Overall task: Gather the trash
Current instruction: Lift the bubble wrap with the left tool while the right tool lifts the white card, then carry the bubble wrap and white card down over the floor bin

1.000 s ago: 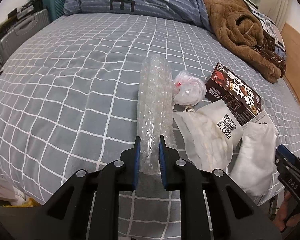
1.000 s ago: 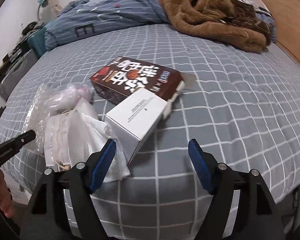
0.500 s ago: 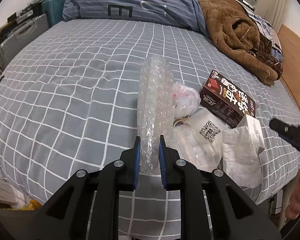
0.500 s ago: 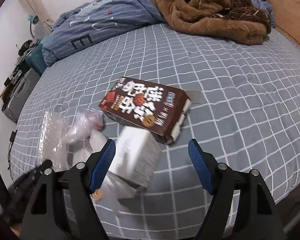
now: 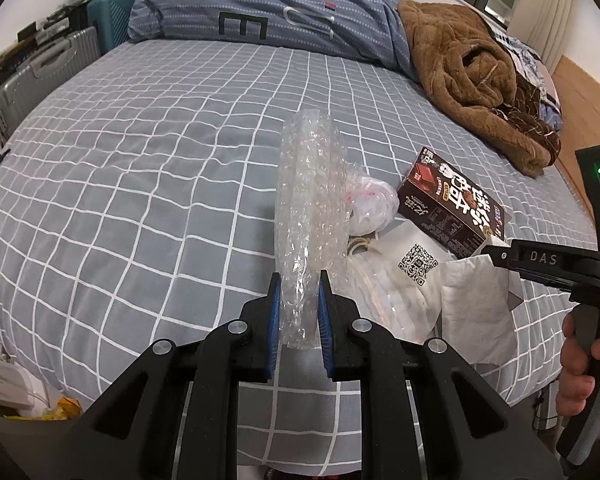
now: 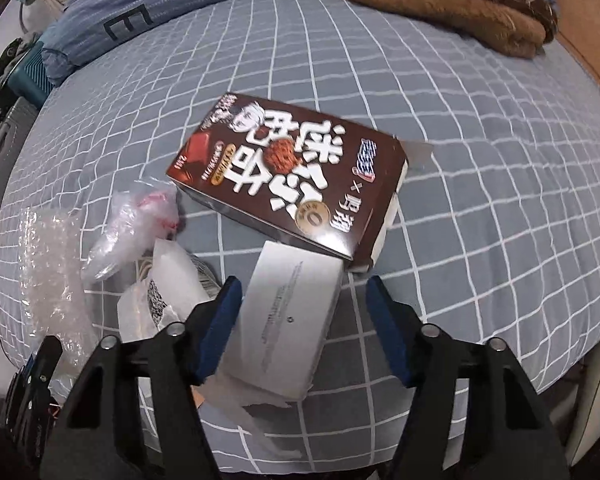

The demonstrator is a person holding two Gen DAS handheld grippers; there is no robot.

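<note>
A bubble-wrap roll (image 5: pixel 308 216) is clamped upright by the left gripper (image 5: pixel 299 320) above the checked bed (image 5: pixel 140 184), while a white box (image 6: pixel 292 320) is straddled, ungripped, by the closing right gripper (image 6: pixel 300 328).

The trash lies in a cluster near the bed's (image 5: pixel 140 168) near edge, toward its right corner. The bubble wrap (image 5: pixel 308 208) stands leftmost; just right of it lie a bag (image 5: pixel 370 202) and a pouch (image 5: pixel 404 264). The carton (image 6: pixel 292 172) lies behind them, a white box (image 6: pixel 292 320) touching its near side. A duvet (image 5: pixel 280 12) and robe (image 5: pixel 472 76) lie along the far edge.
</note>
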